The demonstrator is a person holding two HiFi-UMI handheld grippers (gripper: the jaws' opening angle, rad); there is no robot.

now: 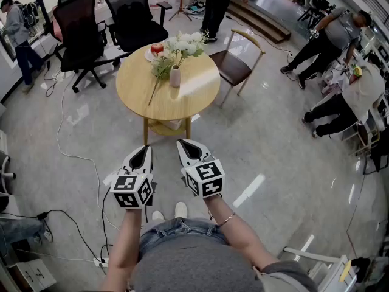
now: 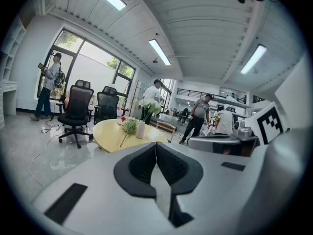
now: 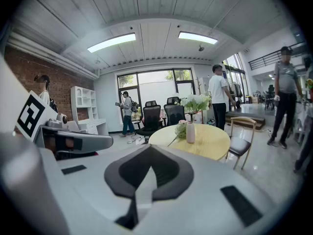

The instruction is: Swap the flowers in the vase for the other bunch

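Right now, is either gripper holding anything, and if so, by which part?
Nothing is held. The left gripper and the right gripper are both shut and empty, away from the vase on the table.

Bare floor lies open up to the round worktop. The vase stands near its middle, and a wooden chair crowds its right.
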